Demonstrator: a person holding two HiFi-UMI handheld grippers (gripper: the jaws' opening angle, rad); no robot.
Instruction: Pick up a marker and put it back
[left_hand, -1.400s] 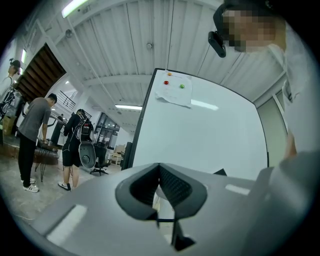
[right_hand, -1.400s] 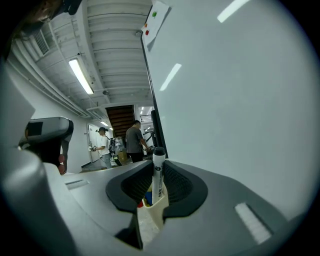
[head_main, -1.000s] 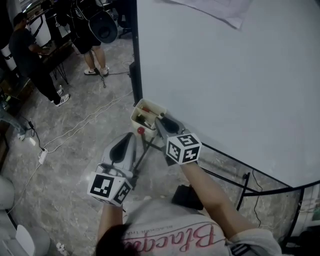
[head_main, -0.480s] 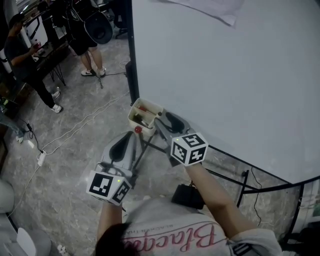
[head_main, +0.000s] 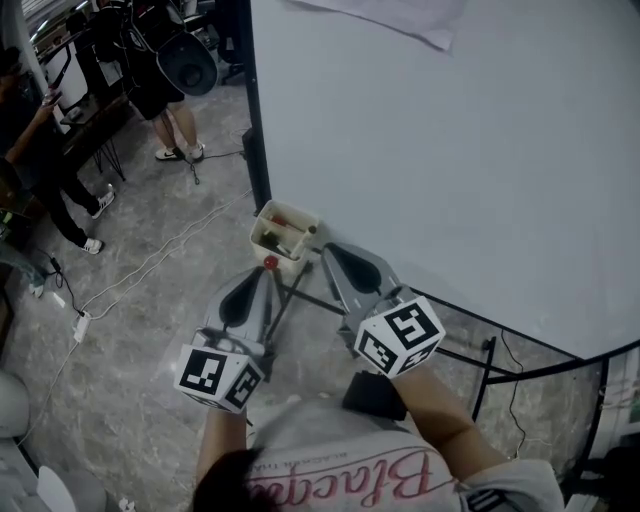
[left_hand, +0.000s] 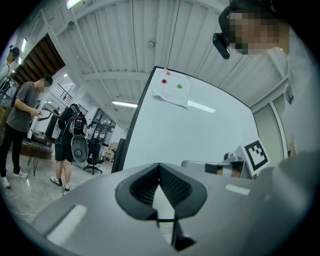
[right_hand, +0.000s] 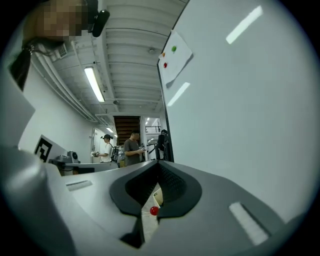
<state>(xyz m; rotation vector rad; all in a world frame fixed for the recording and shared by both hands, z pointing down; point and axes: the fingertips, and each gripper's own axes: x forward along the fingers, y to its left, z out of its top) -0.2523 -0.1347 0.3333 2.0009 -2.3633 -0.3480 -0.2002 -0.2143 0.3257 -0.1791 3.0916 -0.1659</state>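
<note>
A small cream holder (head_main: 283, 233) with several markers, one red-capped (head_main: 281, 221), hangs at the whiteboard's lower left corner. A red knob (head_main: 269, 262) sits just below it. My right gripper (head_main: 329, 251) is shut and empty, its tips a short way right of the holder. In the right gripper view its jaws (right_hand: 159, 168) meet, and the red knob (right_hand: 154, 210) and the holder (right_hand: 157, 198) show through the gap below them. My left gripper (head_main: 264, 274) is shut and empty too, pointing at the knob from below. Its tips (left_hand: 159, 168) touch in the left gripper view.
The whiteboard (head_main: 450, 150) fills the right side on a black stand (head_main: 500, 372). A paper (left_hand: 170, 90) with magnets hangs near its top. A black object (head_main: 374, 395) lies on the floor by my feet. Cables (head_main: 150, 262) cross the floor; people stand far left (head_main: 165, 95).
My right gripper has drawn back from the holder, down and to the right, with nothing in it. The left gripper has stayed in place.
</note>
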